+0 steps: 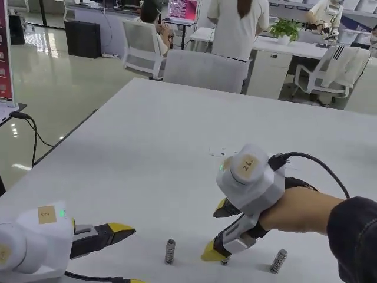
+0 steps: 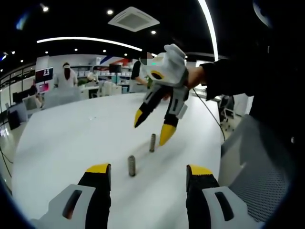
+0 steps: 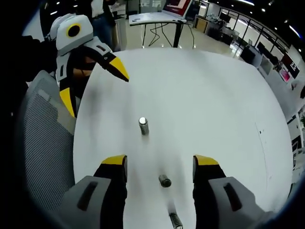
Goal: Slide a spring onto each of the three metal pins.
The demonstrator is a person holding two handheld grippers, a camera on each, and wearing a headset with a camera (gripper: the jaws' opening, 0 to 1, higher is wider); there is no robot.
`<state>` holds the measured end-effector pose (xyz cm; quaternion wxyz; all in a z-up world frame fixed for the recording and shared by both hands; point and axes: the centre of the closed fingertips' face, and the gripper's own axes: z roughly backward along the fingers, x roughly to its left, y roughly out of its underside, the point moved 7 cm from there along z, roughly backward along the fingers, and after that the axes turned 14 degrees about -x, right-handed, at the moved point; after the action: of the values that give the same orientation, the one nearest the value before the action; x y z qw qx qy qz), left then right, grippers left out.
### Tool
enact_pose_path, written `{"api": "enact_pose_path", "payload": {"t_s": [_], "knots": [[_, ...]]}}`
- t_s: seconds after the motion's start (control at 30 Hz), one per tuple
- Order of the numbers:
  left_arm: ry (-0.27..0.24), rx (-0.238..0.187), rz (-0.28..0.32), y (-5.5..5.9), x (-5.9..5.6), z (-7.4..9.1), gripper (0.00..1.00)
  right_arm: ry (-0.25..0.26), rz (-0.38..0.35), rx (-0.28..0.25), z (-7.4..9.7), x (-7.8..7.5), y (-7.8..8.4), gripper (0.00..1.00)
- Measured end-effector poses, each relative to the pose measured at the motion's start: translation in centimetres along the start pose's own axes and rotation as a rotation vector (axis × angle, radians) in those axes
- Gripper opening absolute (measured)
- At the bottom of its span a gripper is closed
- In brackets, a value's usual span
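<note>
A coiled spring (image 1: 170, 252) stands upright on the white table (image 1: 147, 147), between my two grippers. A second small metal piece (image 1: 224, 261) sits right beside the lower yellow tip of my right gripper (image 1: 217, 231), which is open and empty. A third spring (image 1: 278, 261) leans to the right of it. In the right gripper view, a short pin (image 3: 165, 181) lies between the open jaws of the right gripper (image 3: 162, 161), a spring (image 3: 175, 220) below it, and the upright spring (image 3: 144, 126) ahead. My left gripper (image 1: 126, 255) is open and empty at bottom left, its jaws (image 2: 148, 169) facing the near spring (image 2: 131, 165).
The table's left edge (image 1: 65, 138) drops to a glossy floor with a black cable (image 1: 35, 135). Office chairs (image 1: 203, 71), desks and people stand beyond the far edge. A mesh chair (image 3: 43, 143) shows beside the table in the right gripper view.
</note>
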<state>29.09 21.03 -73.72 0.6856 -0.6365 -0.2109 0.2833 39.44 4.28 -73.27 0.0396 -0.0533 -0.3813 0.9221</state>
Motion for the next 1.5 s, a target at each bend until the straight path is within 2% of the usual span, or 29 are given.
{"api": "enact_pose_path", "payload": {"t_s": [0.5,0.77,0.9,1.17,1.5], "knots": [[-0.004,0.008,0.004,-0.4,-0.2,-0.7,0.61,0.127,-0.084,-0.152,3.6,-1.3,2.1,0.7],[-0.02,0.008,0.007,-0.3,0.0,-0.6,0.62,0.188,-0.116,-0.224,5.8,-1.3,3.2,0.72],[-0.035,-0.001,0.01,-0.5,0.0,-0.4,0.63,0.211,-0.128,-0.264,6.8,-1.1,3.5,0.73],[-0.051,-0.005,0.013,-0.6,-0.1,-0.2,0.64,0.257,-0.147,-0.314,8.5,0.0,5.1,0.75],[-0.062,-0.014,0.017,-0.9,-0.3,-0.2,0.66,0.295,-0.178,-0.352,9.6,1.3,7.0,0.76]]}}
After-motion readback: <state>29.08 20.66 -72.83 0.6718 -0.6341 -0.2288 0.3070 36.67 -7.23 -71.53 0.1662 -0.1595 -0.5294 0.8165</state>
